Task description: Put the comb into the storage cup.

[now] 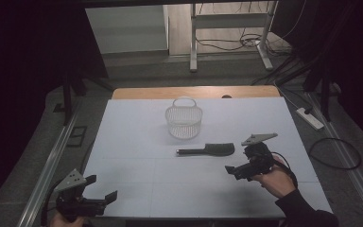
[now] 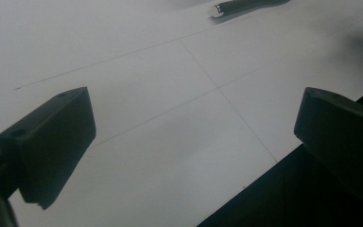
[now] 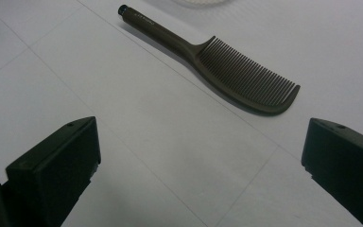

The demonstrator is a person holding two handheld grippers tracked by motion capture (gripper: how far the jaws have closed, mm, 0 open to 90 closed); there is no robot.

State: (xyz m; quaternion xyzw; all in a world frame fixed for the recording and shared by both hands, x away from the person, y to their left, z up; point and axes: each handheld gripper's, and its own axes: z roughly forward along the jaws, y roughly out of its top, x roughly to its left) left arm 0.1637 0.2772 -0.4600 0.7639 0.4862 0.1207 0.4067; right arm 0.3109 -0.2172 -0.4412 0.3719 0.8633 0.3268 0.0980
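While the right gripper (image 1: 238,171) waits just beside the comb (image 1: 208,150), nothing is gripped yet.

The comb lies flat on the white counter (image 1: 137,142), in front of the wire basket (image 1: 184,120), with its handle toward the left; both grippers have their jaws wide and empty, the left gripper (image 1: 101,189) near the front edge. Because the comb is thin and flat, I think the jaws may slide over it, or push it away, if they close too high.

- The comb (image 3: 227,71) ahead of the right gripper (image 3: 201,156) looks like matt dark plastic.
- The basket (image 1: 184,120) beyond it seems to be pale wire mesh.
- The table (image 1: 137,142) is smooth and matt.
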